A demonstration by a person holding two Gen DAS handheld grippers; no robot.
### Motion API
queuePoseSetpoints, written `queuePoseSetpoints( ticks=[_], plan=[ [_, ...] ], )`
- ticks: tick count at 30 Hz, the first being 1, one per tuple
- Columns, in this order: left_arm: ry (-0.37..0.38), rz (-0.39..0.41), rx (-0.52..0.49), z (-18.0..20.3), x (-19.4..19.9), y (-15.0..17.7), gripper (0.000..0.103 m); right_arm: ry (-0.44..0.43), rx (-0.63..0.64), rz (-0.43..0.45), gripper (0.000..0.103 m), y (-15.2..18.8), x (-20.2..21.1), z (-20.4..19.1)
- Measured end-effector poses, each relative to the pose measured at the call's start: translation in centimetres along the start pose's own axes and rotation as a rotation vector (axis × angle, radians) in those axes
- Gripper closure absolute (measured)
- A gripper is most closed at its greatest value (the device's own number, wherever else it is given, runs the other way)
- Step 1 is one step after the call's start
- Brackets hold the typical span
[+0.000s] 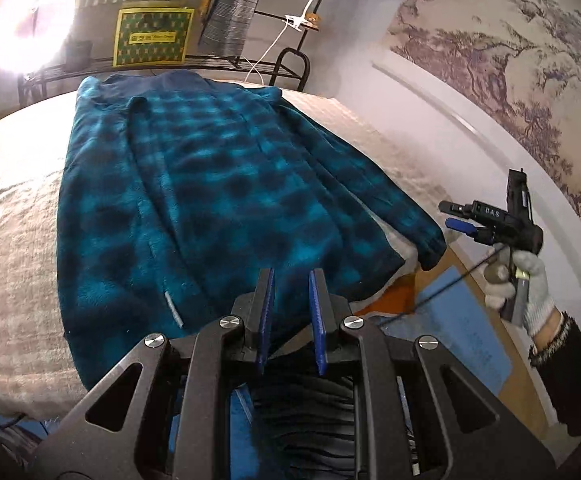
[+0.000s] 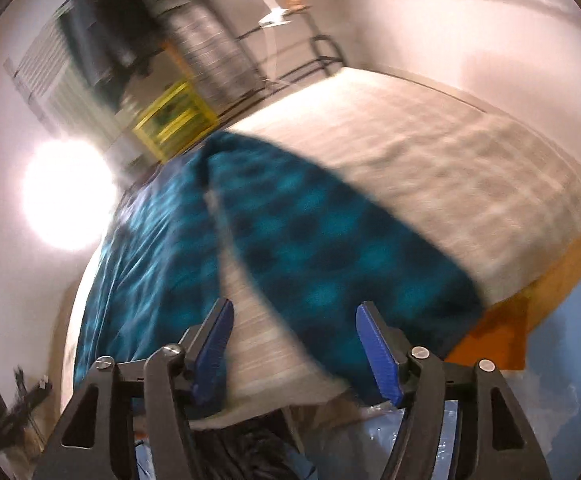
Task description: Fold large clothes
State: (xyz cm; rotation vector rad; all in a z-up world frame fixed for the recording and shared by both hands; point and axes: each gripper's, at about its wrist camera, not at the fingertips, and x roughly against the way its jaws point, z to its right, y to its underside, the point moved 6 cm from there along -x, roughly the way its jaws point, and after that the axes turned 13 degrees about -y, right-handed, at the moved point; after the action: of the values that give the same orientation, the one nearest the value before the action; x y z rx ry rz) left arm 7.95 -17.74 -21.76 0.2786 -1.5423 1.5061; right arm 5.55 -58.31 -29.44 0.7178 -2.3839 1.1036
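Evidently spread flat on the bed (image 1: 18,208) so its edges are reachable, the blue plaid fleece (image 1: 194,184) lies ungripped: left tool (image 1: 290,280) nearly clenched on nothing, right tool (image 2: 294,320) released wide above the sleeve (image 2: 330,264).

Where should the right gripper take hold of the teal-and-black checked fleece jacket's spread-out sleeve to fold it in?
Grip the cuff of the sleeve, coming in from the bed's near right edge. The sleeve lies flat and angled away from the teal-and-black checked fleece jacket body, and its cuff hangs just over the beige blanket edge, so open jaws can probably slide around it there.
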Motion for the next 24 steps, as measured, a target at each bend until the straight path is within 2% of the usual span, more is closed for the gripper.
queuePoseSetpoints(
  ticks=[5, 9, 11, 12, 13, 14, 15, 17, 19, 24],
  plan=[
    [-0.007, -0.020, -0.001, 0.7, -0.5, -1.4, 0.088, 0.095, -0.062, 0.023, 0.029, -2.4, 0.1, 6.3],
    [-0.026, -0.019, -0.012, 1.0, -0.6, -2.6, 0.088, 0.113, -0.083, -0.025, 0.029, -2.7, -1.6, 9.3],
    [-0.040, -0.017, -0.006, 1.0, -0.5, -3.0, 0.088, 0.129, -0.048, -0.026, 0.029, -2.9, -2.1, 9.4],
    [-0.047, -0.015, -0.004, 1.0, -0.4, -3.2, 0.088, 0.136, -0.024, -0.036, 0.036, -3.0, -2.3, 9.1],
    [-0.057, -0.010, -0.003, 1.0, -0.3, -3.3, 0.088, 0.134, -0.006, -0.053, 0.058, -3.1, -2.6, 8.8],
    [-0.067, -0.004, -0.005, 1.1, -0.1, -3.5, 0.088, 0.124, 0.009, -0.082, 0.071, -3.0, -3.0, 8.6],
    [-0.076, 0.001, -0.007, 1.1, 0.1, -3.6, 0.088, 0.139, 0.033, -0.121, 0.080, -2.9, -3.6, 8.3],
    [-0.080, 0.015, -0.002, 1.4, 0.6, -4.0, 0.088, 0.168, 0.082, -0.144, 0.100, -3.2, -3.9, 7.8],
    [-0.071, 0.024, 0.014, 1.6, 0.8, -4.3, 0.088, 0.141, 0.073, -0.143, 0.101, -3.7, -3.5, 7.7],
    [-0.047, 0.022, 0.036, 1.9, -0.1, -4.9, 0.088, -0.036, 0.019, -0.093, 0.102, -5.0, -1.8, 4.7]
  ],
)
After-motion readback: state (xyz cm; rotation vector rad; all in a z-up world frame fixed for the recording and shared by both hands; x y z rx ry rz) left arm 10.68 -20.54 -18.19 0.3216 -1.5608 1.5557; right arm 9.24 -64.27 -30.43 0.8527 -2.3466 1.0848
